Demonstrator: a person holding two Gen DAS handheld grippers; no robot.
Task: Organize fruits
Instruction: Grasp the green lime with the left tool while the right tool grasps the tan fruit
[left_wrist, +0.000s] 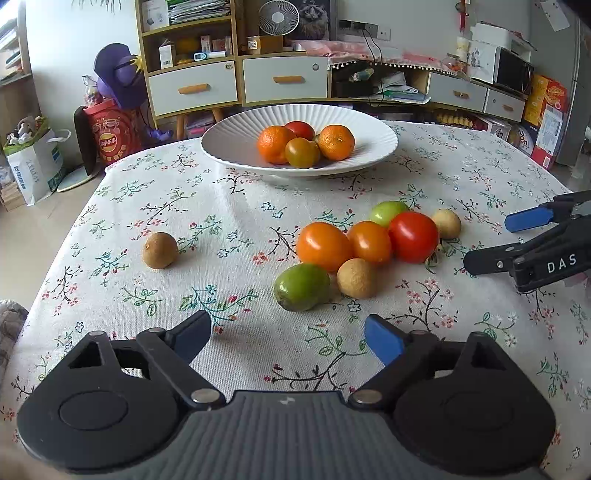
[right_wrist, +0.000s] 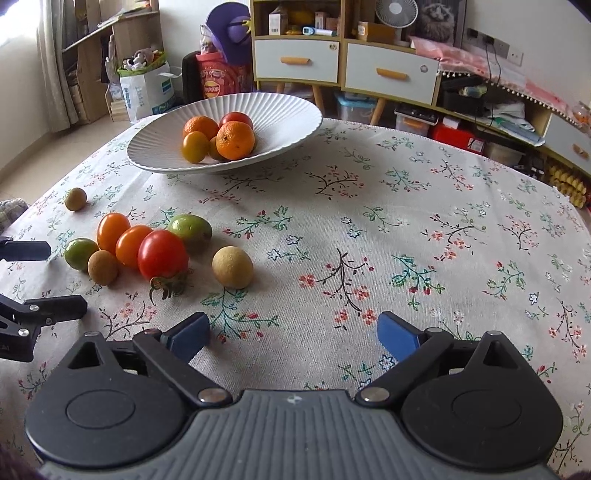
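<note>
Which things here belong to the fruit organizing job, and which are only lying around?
For the job: white bowl with fruit inside; loose red tomato, two orange tomatoes, two green fruits, three small brown fruits; left tool, right tool, both open.

Lying about: cabinet, fan, paper bag.

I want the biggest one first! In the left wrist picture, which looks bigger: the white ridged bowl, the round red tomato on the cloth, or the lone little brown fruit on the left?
1. White ridged bowl
2. Round red tomato
3. Lone brown fruit
</note>
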